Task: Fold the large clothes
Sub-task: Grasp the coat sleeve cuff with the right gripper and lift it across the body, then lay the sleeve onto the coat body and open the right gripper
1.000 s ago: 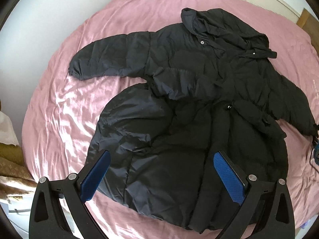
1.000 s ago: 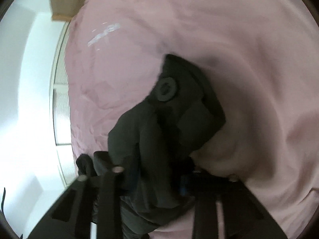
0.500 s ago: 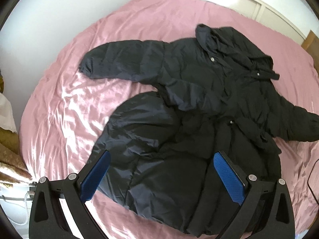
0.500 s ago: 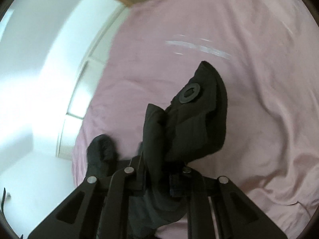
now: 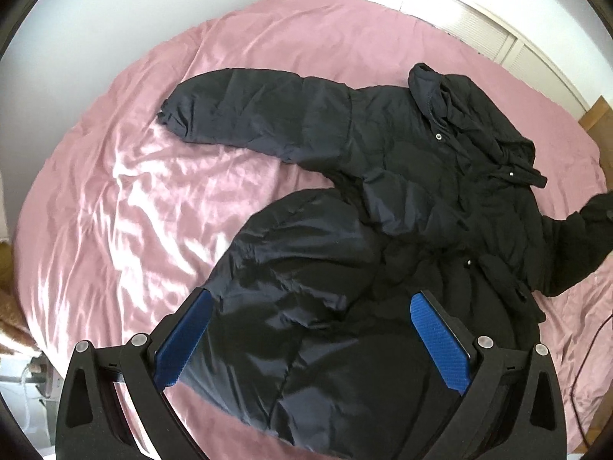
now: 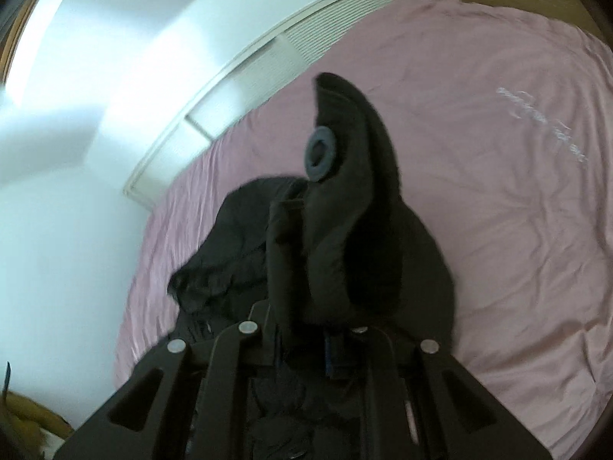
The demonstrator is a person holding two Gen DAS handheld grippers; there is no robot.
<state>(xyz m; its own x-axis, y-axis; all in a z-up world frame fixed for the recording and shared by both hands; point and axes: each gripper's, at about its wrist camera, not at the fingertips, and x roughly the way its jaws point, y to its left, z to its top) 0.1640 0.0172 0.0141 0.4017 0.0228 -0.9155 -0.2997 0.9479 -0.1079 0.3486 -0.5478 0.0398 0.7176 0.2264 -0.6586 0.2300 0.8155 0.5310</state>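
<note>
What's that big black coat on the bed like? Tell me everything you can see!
The black coat is puffy, quilted and a bit shiny, with a hood and small snap buttons. It lies spread on the pink bedsheet, one sleeve stretched out flat. The other sleeve's cuff, which has a round button, is lifted up, pinched in the right gripper. The left gripper hovers open over its hem.

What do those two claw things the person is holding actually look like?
Both are matte black plastic. The left gripper has two long angled fingers with bright blue textured pads on their inner faces, triangular cutouts in the frame and round silver pivot pins. The right gripper shows the same black frame, cutouts and silver pins, with only a sliver of blue visible. No cables or lettering show.
</note>
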